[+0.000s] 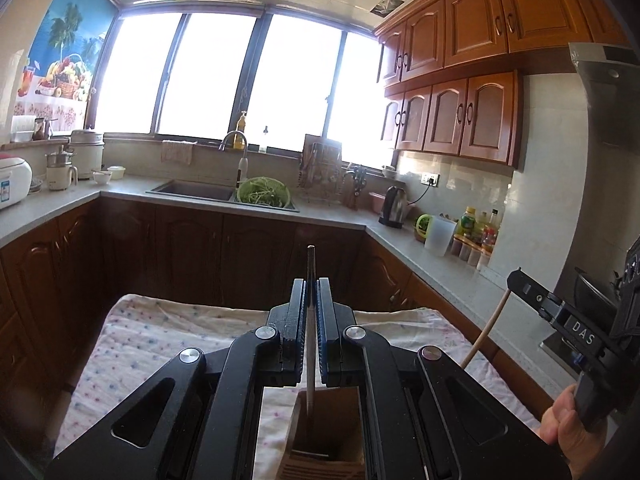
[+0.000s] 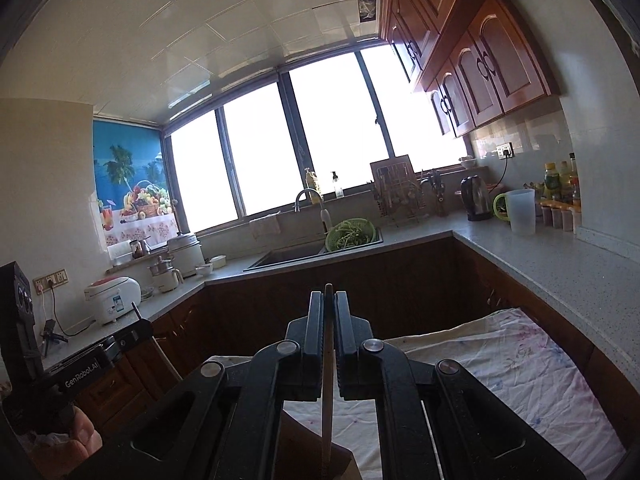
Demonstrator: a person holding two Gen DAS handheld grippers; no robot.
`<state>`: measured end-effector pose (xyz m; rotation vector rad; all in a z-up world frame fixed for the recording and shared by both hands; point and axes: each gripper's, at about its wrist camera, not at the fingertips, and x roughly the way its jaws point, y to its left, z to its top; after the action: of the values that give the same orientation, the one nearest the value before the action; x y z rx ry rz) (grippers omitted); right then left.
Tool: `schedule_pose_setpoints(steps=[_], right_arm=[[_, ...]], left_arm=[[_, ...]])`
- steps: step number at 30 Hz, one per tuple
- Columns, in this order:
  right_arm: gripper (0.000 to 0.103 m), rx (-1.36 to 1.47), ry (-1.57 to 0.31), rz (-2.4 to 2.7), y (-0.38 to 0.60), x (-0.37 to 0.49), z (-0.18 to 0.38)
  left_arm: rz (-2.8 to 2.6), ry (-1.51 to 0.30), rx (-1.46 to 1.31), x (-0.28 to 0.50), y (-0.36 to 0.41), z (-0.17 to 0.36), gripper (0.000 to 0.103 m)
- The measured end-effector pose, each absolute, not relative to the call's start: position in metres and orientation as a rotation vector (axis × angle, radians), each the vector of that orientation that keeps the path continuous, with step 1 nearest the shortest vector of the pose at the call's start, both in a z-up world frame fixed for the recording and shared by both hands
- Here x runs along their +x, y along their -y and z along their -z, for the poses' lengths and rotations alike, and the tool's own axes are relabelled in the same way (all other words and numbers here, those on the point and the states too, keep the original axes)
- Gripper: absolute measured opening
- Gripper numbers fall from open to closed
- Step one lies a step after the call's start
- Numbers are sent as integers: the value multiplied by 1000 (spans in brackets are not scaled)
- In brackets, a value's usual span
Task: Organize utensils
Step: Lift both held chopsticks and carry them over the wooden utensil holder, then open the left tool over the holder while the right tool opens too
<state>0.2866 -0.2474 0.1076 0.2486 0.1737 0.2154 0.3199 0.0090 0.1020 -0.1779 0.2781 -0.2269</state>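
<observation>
My left gripper [image 1: 311,280] is shut on a thin metal utensil [image 1: 310,344] that stands upright between the pads. Its lower end dips into the open top of a brown utensil box [image 1: 340,424] on the cloth. My right gripper [image 2: 329,294] is shut on a pale wooden stick [image 2: 327,396], whose lower end hangs just over the box's corner [image 2: 304,452]. In the left wrist view the right gripper [image 1: 516,280] shows at the right with the wooden stick [image 1: 484,330] slanting down from it. In the right wrist view the left gripper [image 2: 138,326] sits at the lower left.
A white flowered cloth [image 1: 160,336] covers the table. Beyond it a U-shaped counter carries a sink [image 1: 192,190], a green colander [image 1: 264,194], a kettle [image 1: 394,206], a plastic jug [image 1: 440,236], bottles [image 1: 480,236] and a rice cooker [image 2: 114,294]. Wooden wall cabinets [image 1: 460,120] hang at the right.
</observation>
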Motion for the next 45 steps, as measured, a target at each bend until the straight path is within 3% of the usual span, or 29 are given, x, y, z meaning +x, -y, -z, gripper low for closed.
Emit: schedule_pose_setpoints(steps=[10, 23, 26, 28, 29, 30, 32, 33, 34, 36, 41, 45], right_arm=[[5, 284, -243, -213, 249, 301, -62], [8, 322, -303, -209, 260, 308, -52], [10, 326, -311, -220, 260, 307, -54], [13, 326, -319, -219, 261, 307, -54], [21, 331, -324, -221, 261, 307, -55], [42, 343, -325, -231, 263, 306, -55], [69, 366, -316, -247, 266, 301, -56], [74, 368, -306, -245, 267, 297, -57], [75, 366, -298, -245, 268, 293, -58], [88, 372, -296, -252, 271, 286, -60], [100, 391, -291, -269, 278, 265, -64], [100, 387, -300, -280, 279, 246, -63]], left_arm=[[180, -341, -202, 338, -2, -47, 5], [176, -371, -182, 341, -1, -52, 5], [184, -391, -183, 342, -3, -52, 10], [179, -402, -179, 341, -3, -51, 23], [177, -404, -181, 339, -3, -52, 39], [172, -399, -187, 336, -4, -52, 51], [168, -379, -201, 328, -8, -54, 56], [165, -382, -204, 325, -9, -54, 57], [164, -388, -208, 322, -11, -55, 58], [157, -396, -219, 314, -15, -54, 69], [120, -419, -227, 288, -24, -50, 89], [120, -445, -212, 265, -25, -47, 91]])
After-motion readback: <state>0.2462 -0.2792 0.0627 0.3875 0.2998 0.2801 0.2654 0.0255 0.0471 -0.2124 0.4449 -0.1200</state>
